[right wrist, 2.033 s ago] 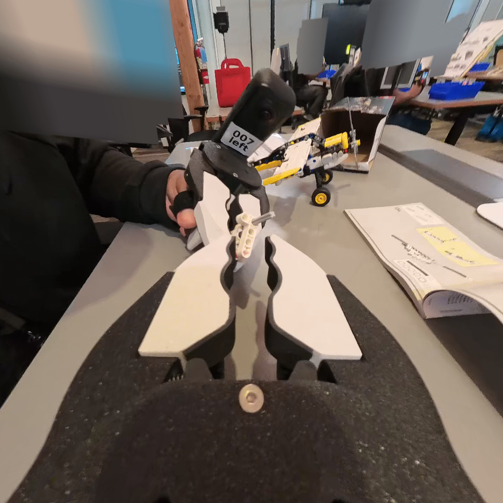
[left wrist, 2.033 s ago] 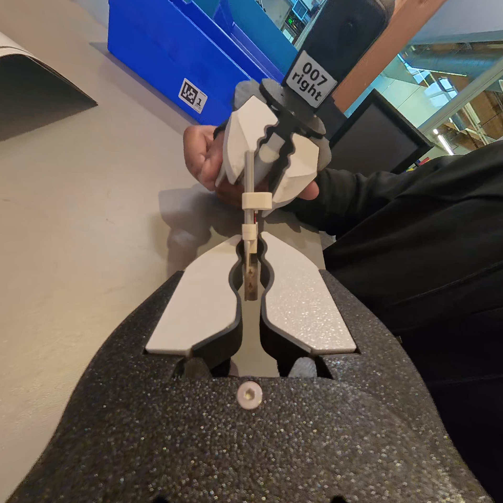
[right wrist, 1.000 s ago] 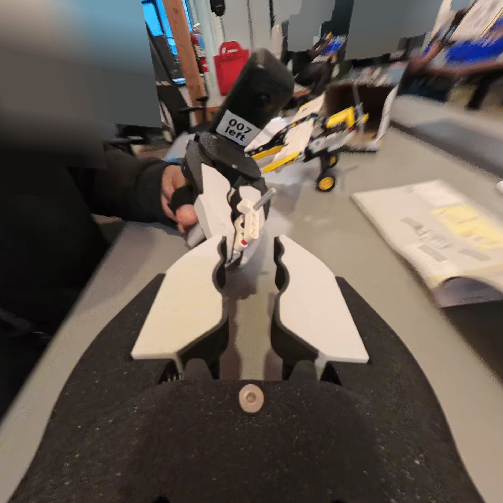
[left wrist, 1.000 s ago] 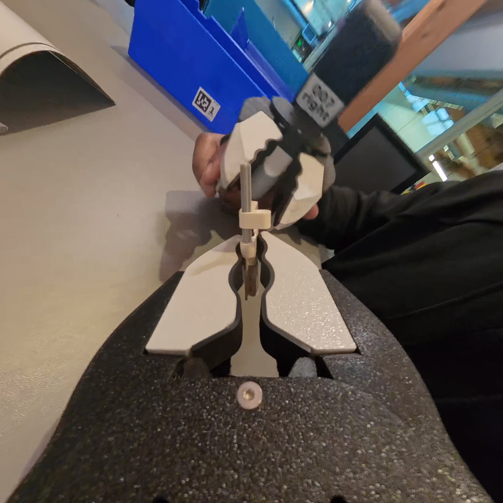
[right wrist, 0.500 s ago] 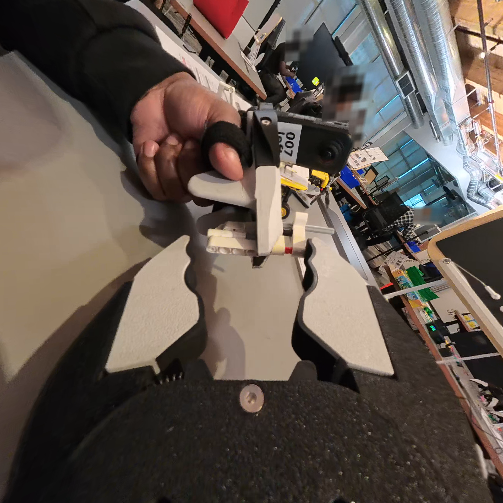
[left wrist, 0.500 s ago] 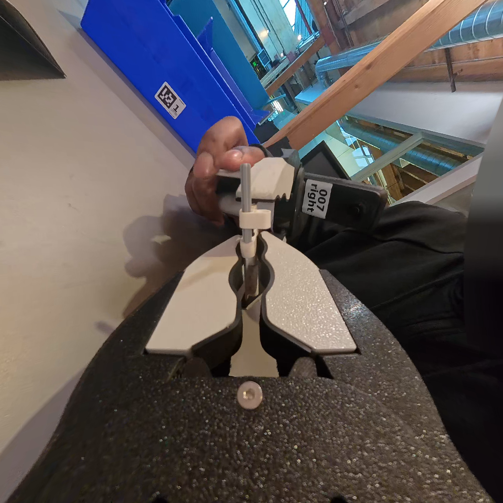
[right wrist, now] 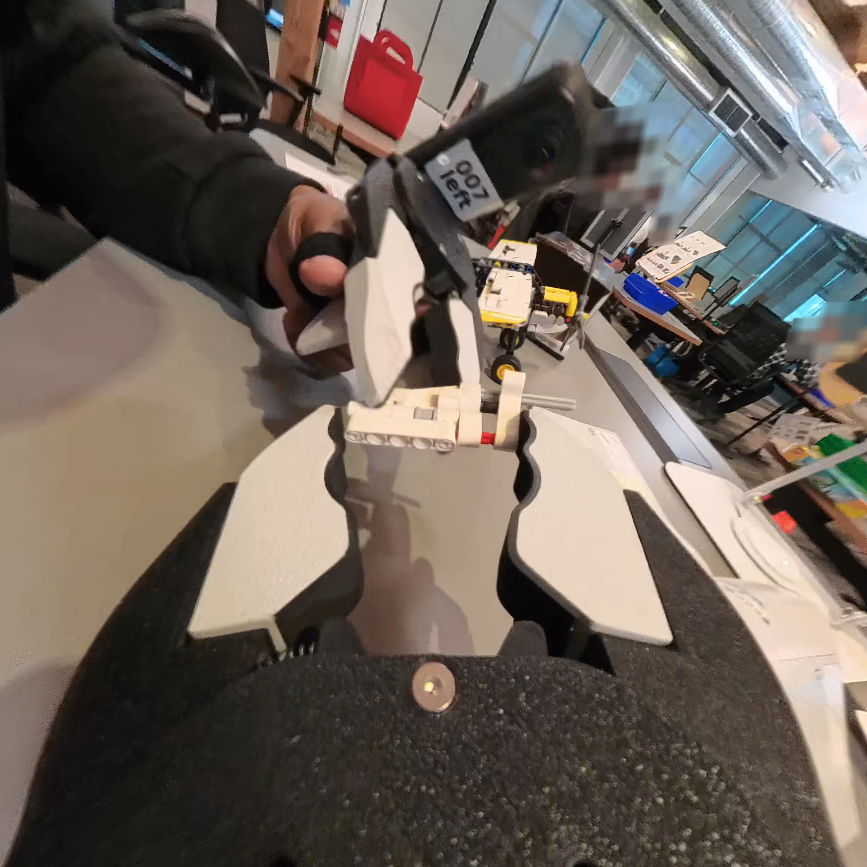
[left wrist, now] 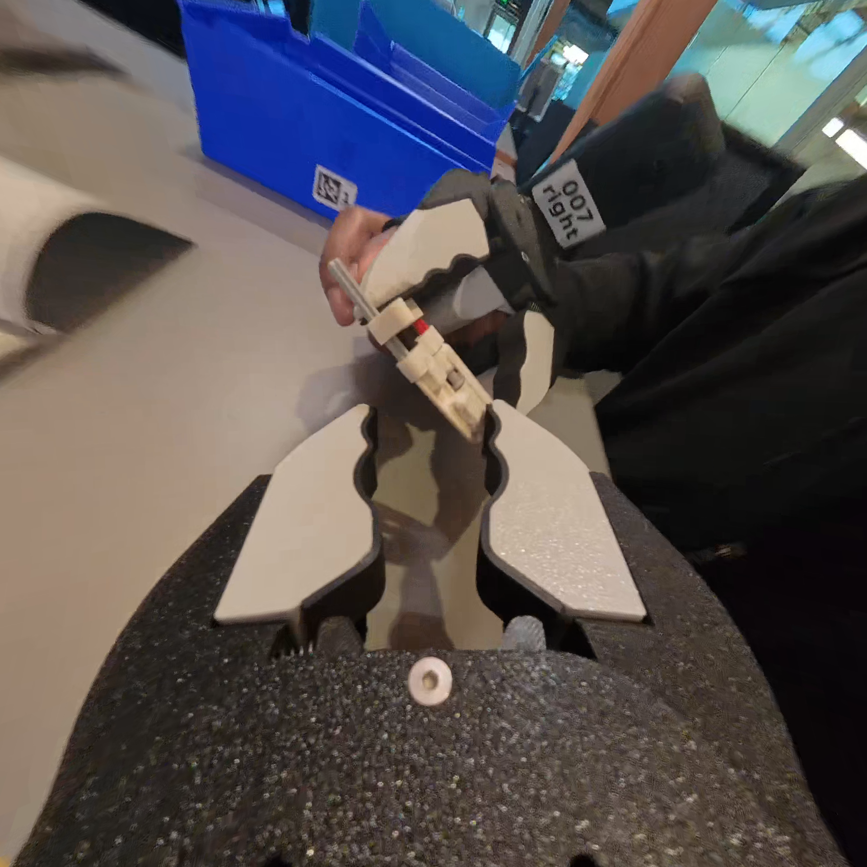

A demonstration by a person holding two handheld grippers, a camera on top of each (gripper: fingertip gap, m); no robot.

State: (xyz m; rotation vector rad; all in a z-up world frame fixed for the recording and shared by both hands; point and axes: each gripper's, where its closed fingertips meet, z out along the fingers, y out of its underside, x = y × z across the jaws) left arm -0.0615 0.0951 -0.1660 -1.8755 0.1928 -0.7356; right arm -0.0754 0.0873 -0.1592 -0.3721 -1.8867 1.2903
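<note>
A small white brick assembly (right wrist: 408,422), with a grey axle and a red pin, spans lengthwise between my right gripper's fingertips. My right gripper (right wrist: 430,422) is shut on its two ends, just above the grey table (left wrist: 164,352). In the left wrist view the assembly (left wrist: 422,361) lies slantwise, with the right gripper's (left wrist: 441,352) fingers at either end. My left gripper (left wrist: 429,417) is open. Only its right fingertip (left wrist: 497,422) touches the assembly's lower end. In the right wrist view the left gripper (right wrist: 422,389) hangs over the assembly with its fingers spread.
A blue bin (left wrist: 328,108) stands at the far side of the table. A yellow and white wheeled model (right wrist: 520,300) stands behind the grippers, and an open booklet (right wrist: 605,450) lies to the right. A person's black sleeve (left wrist: 703,375) is on the right. My left and right fingertips are right by each other.
My left gripper let go of the assembly and opened wide. My right gripper, opened wide and turned sideways, closed a little on the assembly's ends and took it over. The assembly has tilted.
</note>
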